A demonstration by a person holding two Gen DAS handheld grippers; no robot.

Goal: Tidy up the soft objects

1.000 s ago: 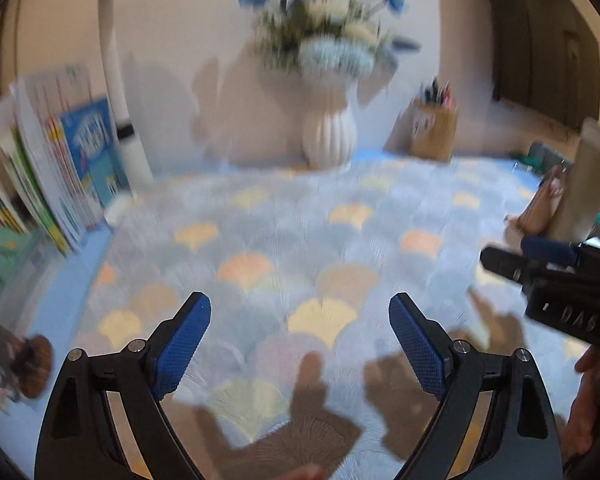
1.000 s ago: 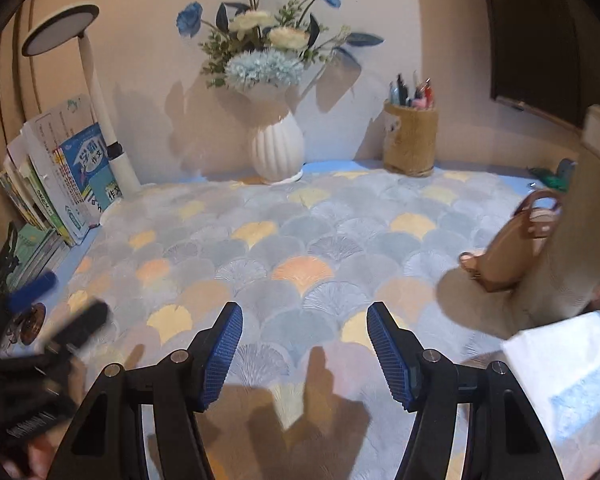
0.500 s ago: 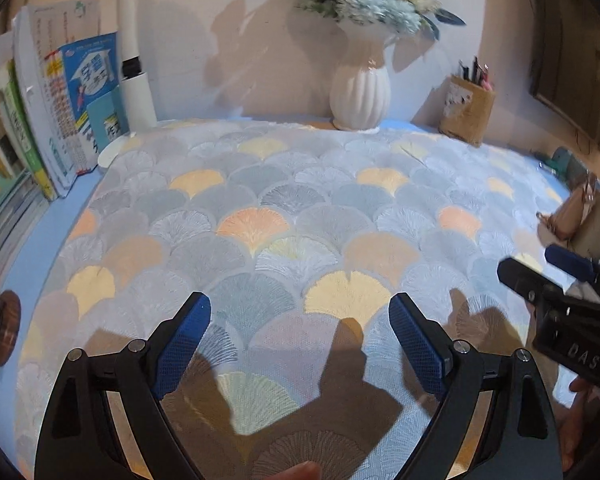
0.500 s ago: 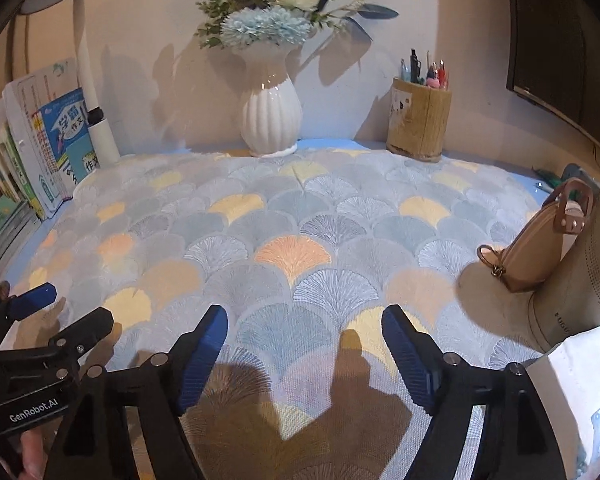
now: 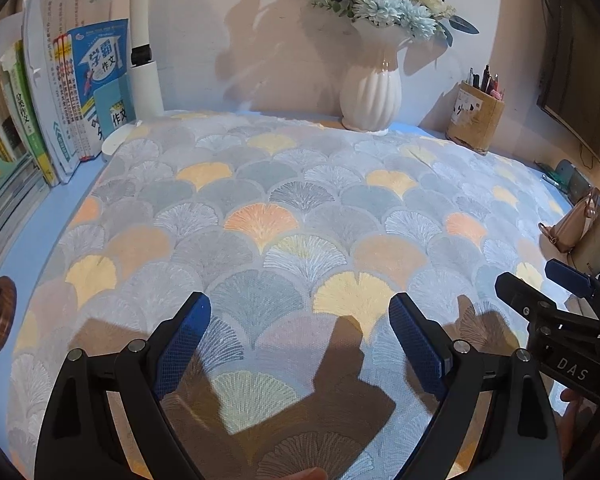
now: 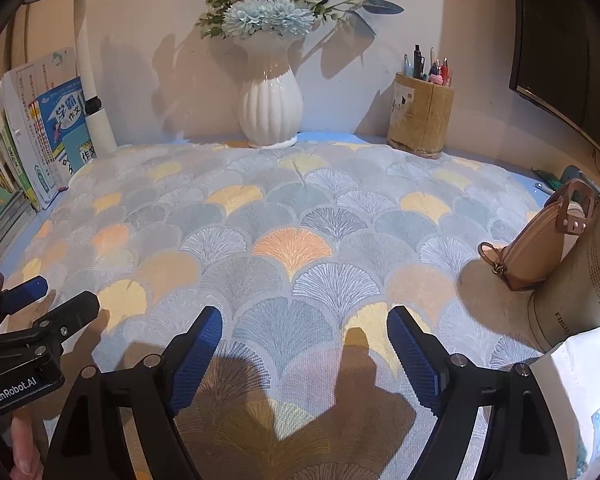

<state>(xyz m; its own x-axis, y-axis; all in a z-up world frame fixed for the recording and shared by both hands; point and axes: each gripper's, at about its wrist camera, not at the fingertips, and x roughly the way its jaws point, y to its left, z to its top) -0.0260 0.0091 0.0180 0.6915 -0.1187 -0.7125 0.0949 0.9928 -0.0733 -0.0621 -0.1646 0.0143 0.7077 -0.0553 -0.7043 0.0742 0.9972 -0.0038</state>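
Nothing is held: the left gripper (image 5: 300, 334) and right gripper (image 6: 304, 344) are both kept with jaws wide above the fan-patterned cloth (image 5: 284, 216) (the likely soft object), which is spread flat, so organizing appears not yet begun.

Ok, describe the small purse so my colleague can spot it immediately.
Start at the patterned cloth covering the desk and follow it to its right edge. There the tan purse leans against a tall beige cylinder. It is the only leather-looking item, with a brown strap and ring.
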